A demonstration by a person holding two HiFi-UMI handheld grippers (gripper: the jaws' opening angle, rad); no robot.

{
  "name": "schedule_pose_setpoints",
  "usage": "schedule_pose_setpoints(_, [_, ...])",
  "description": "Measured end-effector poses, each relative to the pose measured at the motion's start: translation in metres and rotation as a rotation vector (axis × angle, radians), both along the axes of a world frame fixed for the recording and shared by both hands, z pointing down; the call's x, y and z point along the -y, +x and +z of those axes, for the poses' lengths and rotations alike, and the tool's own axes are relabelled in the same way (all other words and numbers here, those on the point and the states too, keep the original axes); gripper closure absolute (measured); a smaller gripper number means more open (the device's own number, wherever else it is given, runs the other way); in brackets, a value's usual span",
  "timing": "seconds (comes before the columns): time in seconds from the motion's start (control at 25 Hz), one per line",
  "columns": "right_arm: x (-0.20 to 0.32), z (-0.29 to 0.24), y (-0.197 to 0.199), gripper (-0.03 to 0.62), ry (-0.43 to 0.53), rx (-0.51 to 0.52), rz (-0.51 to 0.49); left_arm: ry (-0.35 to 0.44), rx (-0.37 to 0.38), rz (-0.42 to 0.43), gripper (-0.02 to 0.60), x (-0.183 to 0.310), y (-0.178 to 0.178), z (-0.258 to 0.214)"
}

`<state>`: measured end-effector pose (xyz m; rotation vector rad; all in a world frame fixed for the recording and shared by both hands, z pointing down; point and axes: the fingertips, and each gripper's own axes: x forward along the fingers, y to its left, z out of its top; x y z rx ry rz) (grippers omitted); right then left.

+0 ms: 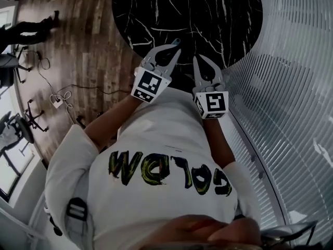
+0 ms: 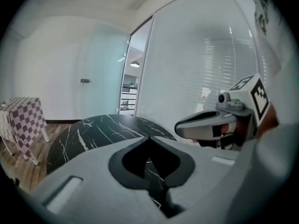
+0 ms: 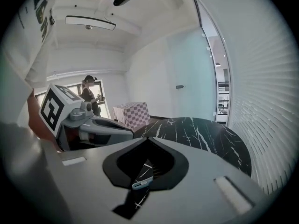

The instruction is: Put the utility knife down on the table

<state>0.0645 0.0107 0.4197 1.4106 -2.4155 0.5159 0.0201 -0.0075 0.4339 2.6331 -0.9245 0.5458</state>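
Observation:
A small pale blue-grey utility knife (image 1: pixel 177 41) lies on the round black marble table (image 1: pixel 208 14), just past the tip of my left gripper (image 1: pixel 174 49). In the right gripper view the knife (image 3: pixel 142 184) shows through the gap behind the jaws, down on the table (image 3: pixel 205 134). Both grippers are held side by side in front of the person's chest, above the table's near edge. The left gripper (image 2: pixel 149 136) is shut with nothing between its jaws. My right gripper (image 1: pixel 199 60) also has its tips (image 3: pixel 148 138) together and holds nothing.
A glass wall with blinds (image 1: pixel 291 87) curves along the right. Wood floor (image 1: pixel 88 40) with cables (image 1: pixel 60 98) and chair bases (image 1: pixel 21 124) lies to the left. A table with a checkered cloth (image 3: pixel 133 113) and a person (image 3: pixel 88 94) stand farther off.

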Motion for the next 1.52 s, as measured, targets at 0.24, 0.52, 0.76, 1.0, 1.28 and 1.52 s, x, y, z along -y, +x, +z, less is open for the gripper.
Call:
schedule_pose_setpoints(0.24, [-0.006, -0.040, 0.000, 0.592, 0.084, 0.017, 0.000, -0.008, -0.098, 0.057, 0.576, -0.007, 0.010, -0.042])
schedule_pose_setpoints(0.52, [-0.010, -0.073, 0.000, 0.592, 0.153, 0.028, -0.011, 0.071, -0.191, 0.090, 0.577, -0.015, 0.022, -0.093])
schedule_pose_setpoints(0.76, [-0.012, -0.097, 0.002, 0.594, 0.212, 0.028, -0.011, 0.131, -0.223, 0.089, 0.577, -0.014, 0.019, -0.118])
schedule_pose_setpoints(1.0, [-0.015, -0.104, 0.002, 0.594, 0.234, 0.006, -0.007, 0.140, -0.235, 0.091, 0.577, -0.020, 0.017, -0.122])
schedule_pose_setpoints(1.28, [-0.017, -0.100, 0.005, 0.594, 0.226, 0.007, 0.011, 0.122, -0.225, 0.103, 0.577, -0.021, 0.020, -0.116])
schedule_pose_setpoints(1.52, [-0.018, -0.094, 0.007, 0.594, 0.218, 0.009, 0.021, 0.108, -0.215, 0.114, 0.577, -0.023, 0.022, -0.109])
